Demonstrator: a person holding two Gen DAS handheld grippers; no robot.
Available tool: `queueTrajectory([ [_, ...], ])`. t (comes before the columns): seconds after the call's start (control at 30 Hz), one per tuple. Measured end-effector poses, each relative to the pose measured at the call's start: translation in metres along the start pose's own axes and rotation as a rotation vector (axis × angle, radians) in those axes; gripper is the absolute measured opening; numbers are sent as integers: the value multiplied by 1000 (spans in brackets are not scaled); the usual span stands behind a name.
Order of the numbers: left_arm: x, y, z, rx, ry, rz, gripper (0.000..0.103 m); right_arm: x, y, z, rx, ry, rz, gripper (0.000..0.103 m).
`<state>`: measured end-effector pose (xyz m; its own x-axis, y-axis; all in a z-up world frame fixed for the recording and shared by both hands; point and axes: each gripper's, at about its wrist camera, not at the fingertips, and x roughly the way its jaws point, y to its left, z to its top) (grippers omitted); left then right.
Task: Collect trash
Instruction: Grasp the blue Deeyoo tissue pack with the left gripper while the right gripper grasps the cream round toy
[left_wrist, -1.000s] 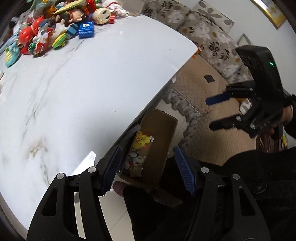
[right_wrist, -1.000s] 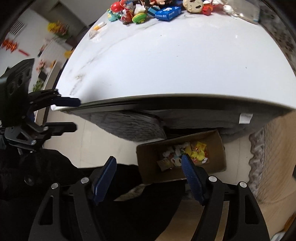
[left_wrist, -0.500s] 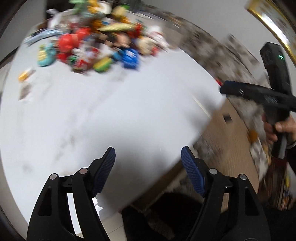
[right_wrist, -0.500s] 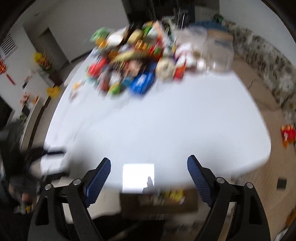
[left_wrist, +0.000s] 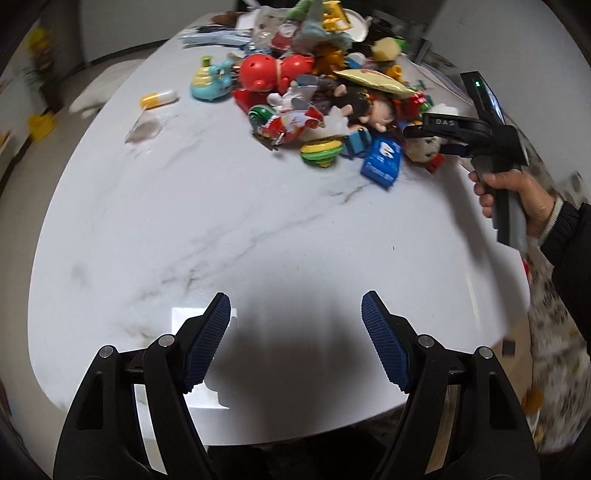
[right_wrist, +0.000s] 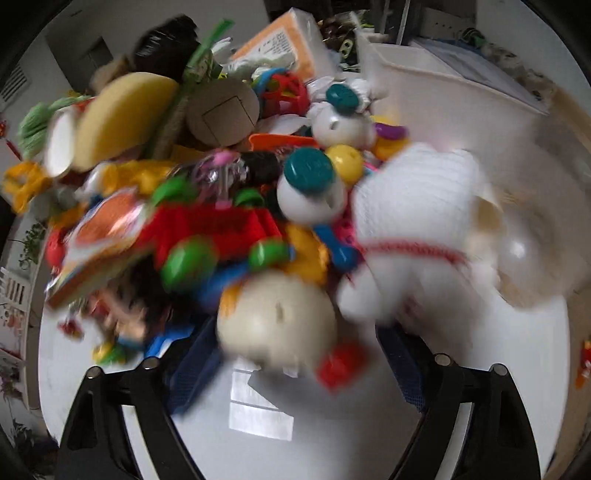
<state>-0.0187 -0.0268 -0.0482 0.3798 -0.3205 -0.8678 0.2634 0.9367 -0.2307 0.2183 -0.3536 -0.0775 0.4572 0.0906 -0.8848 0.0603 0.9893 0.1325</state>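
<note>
Lots is left: the big pile (left_wrist: 325, 92) sits at the table's (left_wrist: 184, 221) far end. Left gripper (left_wrist: 295, 339) is wide apart and empty. Right gripper (right_wrist: 291, 369), fingers spreading, nears a blurry cream toy (right_wrist: 275, 325), maybe touching.

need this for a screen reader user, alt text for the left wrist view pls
The open, empty left gripper hovers over the bare near part of a white marble table. A heap of toys and wrappers lies at the far end, where the right gripper, held in a hand, reaches in.
</note>
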Motion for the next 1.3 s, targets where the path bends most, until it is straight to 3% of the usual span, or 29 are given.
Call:
queueTrajectory([
  [0.03,2,-5,-1,-26,-9,20,72,2,-1,0,10,-7,19,87],
  [0.07,3,-7,-2,-43,-10,32,72,3,-2,-2,20,2,31,77],
  [0.1,5,-9,-4,-68,-7,43,72,3,-2,-8,36,32,106,63],
  [0.2,2,-16,-7,-121,-11,39,72,-12,4,-37,12,66,126,63],
  [0.27,3,-21,-6,-108,-23,58,72,-25,8,-60,-21,98,235,63],
  [0.4,16,-20,14,-65,-38,69,72,-57,16,-93,-64,71,308,63],
  [0.5,33,-21,38,9,-58,61,72,-69,7,-102,16,62,300,63],
  [0.6,47,-41,57,139,-47,-18,72,-81,-10,-106,118,53,290,63],
  [0.67,49,-67,66,273,-92,-39,72,-94,-16,-106,108,28,260,63],
  [0.73,64,-87,79,338,-97,-25,72,-96,-19,-109,85,29,208,63],
  [0.87,98,-109,96,263,-42,18,72,-109,-46,-105,139,6,179,63],
  [0.93,105,-115,96,212,-82,108,77,-118,-52,-103,134,-12,182,63],
  [1.0,122,-118,96,175,-62,191,86,-122,-57,-103,125,-15,188,63],
  [1.07,136,-117,98,123,-72,233,89,-123,-61,-105,113,-3,200,63],
  [1.13,144,-114,102,91,-87,204,91,-119,-61,-105,91,5,197,63],
  [1.2,143,-115,105,111,-102,197,79,-114,-60,-109,68,13,198,63],
  [1.3,135,-113,101,134,-101,171,75,-106,-58,-112,54,26,205,63],
])
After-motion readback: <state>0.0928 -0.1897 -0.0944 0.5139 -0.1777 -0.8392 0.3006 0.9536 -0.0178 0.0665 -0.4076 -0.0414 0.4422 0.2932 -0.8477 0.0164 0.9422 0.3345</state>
